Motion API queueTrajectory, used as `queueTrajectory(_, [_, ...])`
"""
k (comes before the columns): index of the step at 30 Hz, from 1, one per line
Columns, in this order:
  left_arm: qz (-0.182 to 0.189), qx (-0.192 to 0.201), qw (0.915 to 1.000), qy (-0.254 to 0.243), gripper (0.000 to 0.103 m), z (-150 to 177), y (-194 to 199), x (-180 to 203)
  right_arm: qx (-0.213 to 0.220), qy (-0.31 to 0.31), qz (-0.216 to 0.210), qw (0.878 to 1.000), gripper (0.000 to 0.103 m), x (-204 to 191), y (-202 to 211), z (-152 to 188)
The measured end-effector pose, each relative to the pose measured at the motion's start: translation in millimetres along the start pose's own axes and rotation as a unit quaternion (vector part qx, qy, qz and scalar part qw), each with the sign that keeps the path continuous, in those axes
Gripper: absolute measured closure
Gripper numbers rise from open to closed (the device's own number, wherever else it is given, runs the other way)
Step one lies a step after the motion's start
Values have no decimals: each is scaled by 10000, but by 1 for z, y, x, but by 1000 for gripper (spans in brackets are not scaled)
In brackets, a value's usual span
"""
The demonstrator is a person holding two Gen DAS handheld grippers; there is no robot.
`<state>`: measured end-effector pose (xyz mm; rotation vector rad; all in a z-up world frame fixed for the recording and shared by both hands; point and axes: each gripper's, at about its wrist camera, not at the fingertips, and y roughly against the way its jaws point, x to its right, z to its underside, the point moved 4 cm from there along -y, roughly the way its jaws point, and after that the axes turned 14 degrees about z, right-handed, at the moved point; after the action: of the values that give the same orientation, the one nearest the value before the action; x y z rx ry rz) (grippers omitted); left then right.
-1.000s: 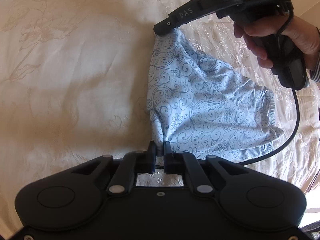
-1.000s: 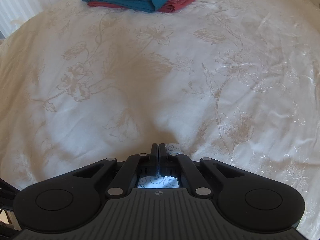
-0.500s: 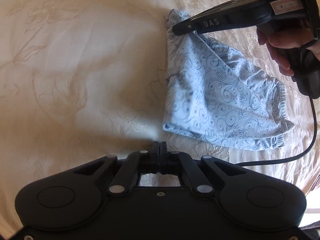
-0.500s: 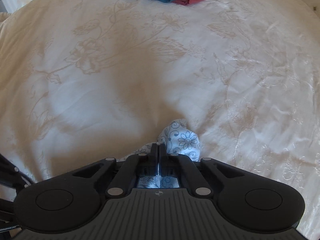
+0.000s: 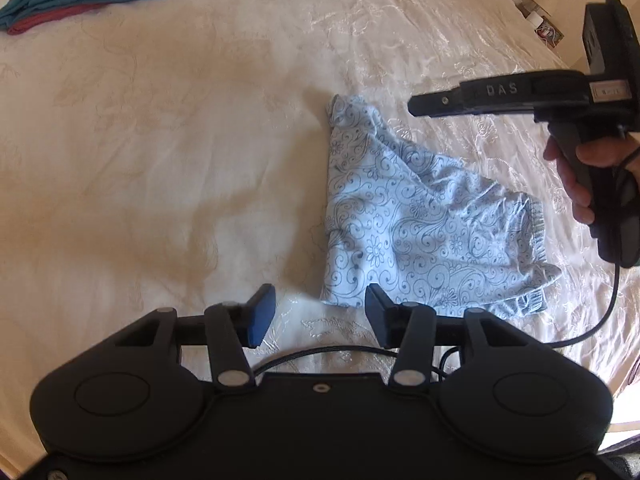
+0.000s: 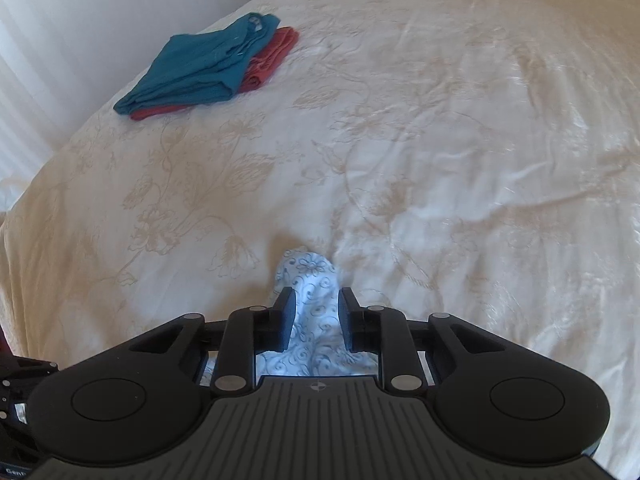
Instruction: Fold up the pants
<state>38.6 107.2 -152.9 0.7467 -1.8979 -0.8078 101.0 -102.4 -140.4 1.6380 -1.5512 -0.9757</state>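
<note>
Both tongs, left [image 5: 316, 316] and right [image 6: 317, 316], have just spread and let go; the patterned pants [image 5: 416, 224] lie folded small mid-bed [image 5: 160, 160], touching neither. Probably only a final tidy or stacking remains.

Both claws just opened, released pants [image 5: 416, 224]; left claw [image 5: 318, 316] lifted clear.
</note>
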Motion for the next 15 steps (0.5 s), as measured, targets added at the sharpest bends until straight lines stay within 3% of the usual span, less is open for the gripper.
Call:
queueTrajectory(4, [117, 34, 9997, -208, 44, -25, -15, 2, -32, -803, 462, 9957, 79, 43, 21, 34])
queueTrajectory(6, [247, -130, 9995, -174, 44, -28, -31, -1, -102, -1194, 666, 9906, 78, 64, 29, 56])
queueTrajectory(10, [518, -946, 9941, 83, 47, -10, -69, -12, -247, -1916, 1074, 9753, 72, 101, 46, 103])
queueTrajectory(13, [429, -1005, 9936, -287, 48, 3, -71, -8, -367, -2282, 1204, 9654, 66, 117, 56, 132])
queueTrajectory(15, [406, -1034, 9934, -281, 48, 4, -67, -6, -454, -2453, 1182, 9611, 65, 123, 58, 147])
